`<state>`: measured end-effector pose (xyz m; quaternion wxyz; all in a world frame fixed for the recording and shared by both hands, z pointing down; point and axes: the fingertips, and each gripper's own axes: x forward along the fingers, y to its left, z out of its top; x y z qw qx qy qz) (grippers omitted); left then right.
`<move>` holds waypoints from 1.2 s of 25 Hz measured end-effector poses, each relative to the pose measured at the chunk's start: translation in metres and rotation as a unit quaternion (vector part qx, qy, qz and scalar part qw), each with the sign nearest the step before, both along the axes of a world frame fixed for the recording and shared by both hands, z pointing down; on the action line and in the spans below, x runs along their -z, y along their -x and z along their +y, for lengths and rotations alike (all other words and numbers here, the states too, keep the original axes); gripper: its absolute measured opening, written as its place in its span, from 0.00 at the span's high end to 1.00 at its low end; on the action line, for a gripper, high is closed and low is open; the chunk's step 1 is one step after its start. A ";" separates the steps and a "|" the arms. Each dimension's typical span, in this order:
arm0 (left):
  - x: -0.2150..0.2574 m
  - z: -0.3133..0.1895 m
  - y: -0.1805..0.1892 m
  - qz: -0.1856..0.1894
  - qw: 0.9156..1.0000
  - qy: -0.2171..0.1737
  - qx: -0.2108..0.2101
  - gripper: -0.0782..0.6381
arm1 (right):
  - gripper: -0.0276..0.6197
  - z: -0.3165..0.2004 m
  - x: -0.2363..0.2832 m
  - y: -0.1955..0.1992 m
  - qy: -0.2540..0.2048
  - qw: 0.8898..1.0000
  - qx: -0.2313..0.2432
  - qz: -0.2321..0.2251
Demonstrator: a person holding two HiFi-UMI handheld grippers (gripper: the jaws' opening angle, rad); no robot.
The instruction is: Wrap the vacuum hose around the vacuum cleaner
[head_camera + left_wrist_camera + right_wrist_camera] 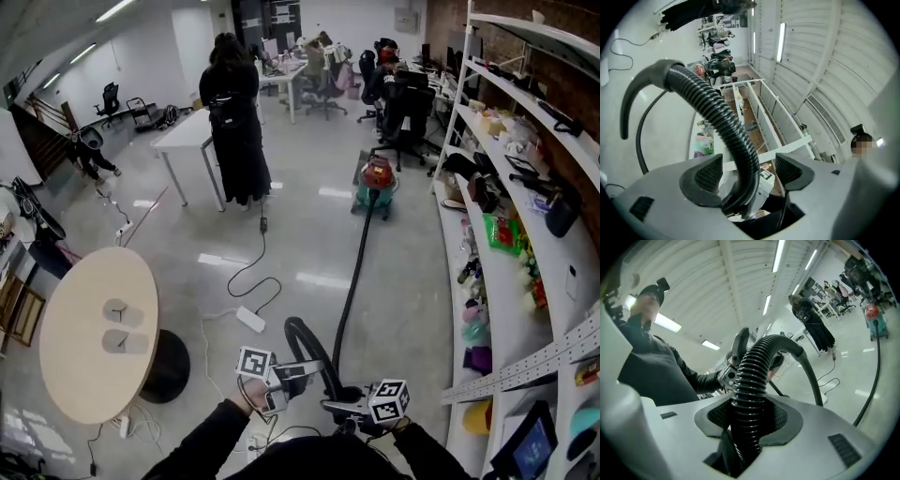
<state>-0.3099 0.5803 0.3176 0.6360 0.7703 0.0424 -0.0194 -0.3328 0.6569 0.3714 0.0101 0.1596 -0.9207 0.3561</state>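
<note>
The right gripper view showed the vacuum hose point(754, 366) as a black, ribbed tube that rose straight up between the jaws and bent over into a smooth dark curved pipe. The right gripper point(750, 416) was clamped on it, both meshed pads pressed against the ribs. In the left gripper view the same ribbed tube ran through the left gripper point(750, 171), whose jaws stood well apart. The hose lay close to one pad, with a clear gap to the other, so nothing was pinched there.

From the head view, the two grippers sat close together low in the picture, near the person's dark sleeves. The hose arched up in a loop between them. From there it stretched away across the glossy pale floor point(309, 216) in a long dark line to the vacuum cleaner point(378, 183), a squat canister with a red top and a teal body, well apart from the grippers. A white power strip point(250, 319) with its cable lay on the floor beside the hose. A round light-wood table point(94, 333) stood to the left, white shelves point(525, 187) crowded with items ran along the right, and a person in black point(234, 122) stood farther back.
</note>
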 end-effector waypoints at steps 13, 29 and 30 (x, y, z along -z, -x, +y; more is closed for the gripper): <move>-0.088 0.037 -0.108 -0.247 0.829 -0.479 -0.152 0.41 | 0.69 -0.149 0.074 -0.140 0.097 0.962 -0.186 -0.175; -0.045 -0.135 -0.119 -0.137 0.912 -0.337 -0.192 0.65 | 0.48 -0.309 0.068 -0.168 0.129 0.947 -0.197 -0.218; -0.041 -0.152 -0.113 -0.132 0.916 -0.324 -0.194 0.65 | 0.48 -0.308 0.060 -0.167 0.131 0.951 -0.199 -0.199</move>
